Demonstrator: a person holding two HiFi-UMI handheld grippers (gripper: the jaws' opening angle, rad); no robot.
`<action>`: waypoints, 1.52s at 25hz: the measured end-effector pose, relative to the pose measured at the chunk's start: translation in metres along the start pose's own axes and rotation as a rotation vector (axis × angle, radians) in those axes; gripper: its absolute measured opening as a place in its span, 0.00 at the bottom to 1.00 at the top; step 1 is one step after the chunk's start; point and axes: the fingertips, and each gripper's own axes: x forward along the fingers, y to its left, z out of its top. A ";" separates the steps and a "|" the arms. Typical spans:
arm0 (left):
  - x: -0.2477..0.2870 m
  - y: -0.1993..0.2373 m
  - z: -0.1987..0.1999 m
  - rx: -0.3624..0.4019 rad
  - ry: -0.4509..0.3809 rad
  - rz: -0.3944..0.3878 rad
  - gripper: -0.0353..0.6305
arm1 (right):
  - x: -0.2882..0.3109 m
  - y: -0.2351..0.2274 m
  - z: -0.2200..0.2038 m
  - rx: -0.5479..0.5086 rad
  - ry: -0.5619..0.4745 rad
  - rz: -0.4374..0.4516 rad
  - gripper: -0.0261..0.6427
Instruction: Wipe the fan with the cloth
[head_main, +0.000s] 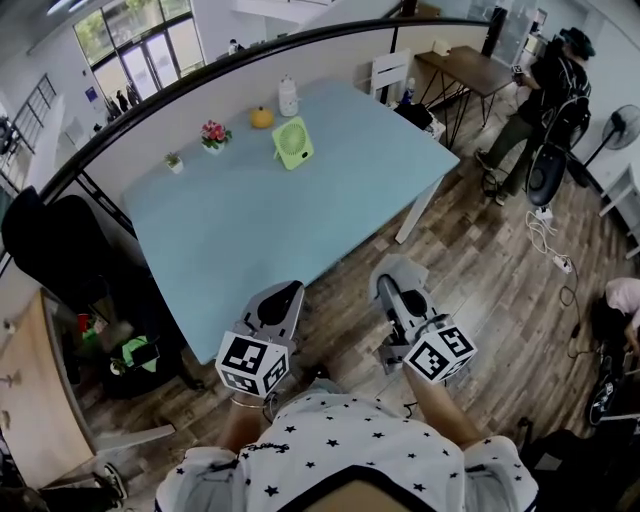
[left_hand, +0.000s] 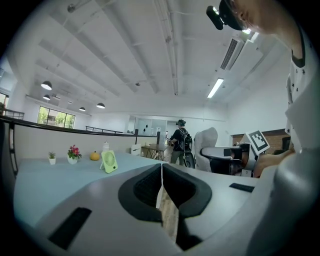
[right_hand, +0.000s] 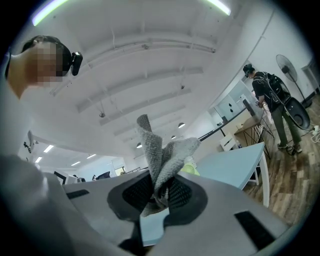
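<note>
Fan (head_main: 293, 142) lies far ahead across the counter (head_main: 300, 225).
Your right tongs (head_main: 388, 283) clamp the cloth (right_hand: 161, 152); left tongs (head_main: 282, 296) closed, empty, slightly nearer.

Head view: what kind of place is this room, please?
Probably an open-plan office or lab, perhaps on an upper level. A light blue table stands beside a curved half wall with a black rail, a wooden desk stands farther back, and a pedestal fan is at the right edge.

The fan (head_main: 293, 142) is light green, the table (head_main: 300, 230) pale blue, the cloth (right_hand: 162, 160) grey with seemingly a knitted weave, the shirt (head_main: 330, 445) white with black stars.
</note>
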 end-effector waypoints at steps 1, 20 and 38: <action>0.001 0.008 0.000 -0.002 -0.001 0.007 0.10 | 0.007 0.001 -0.001 -0.001 -0.001 0.006 0.11; 0.014 0.095 -0.004 -0.040 -0.020 0.151 0.10 | 0.118 -0.001 -0.022 -0.024 0.105 0.143 0.11; 0.095 0.155 0.025 -0.062 -0.036 0.482 0.10 | 0.261 -0.080 0.006 0.000 0.199 0.426 0.11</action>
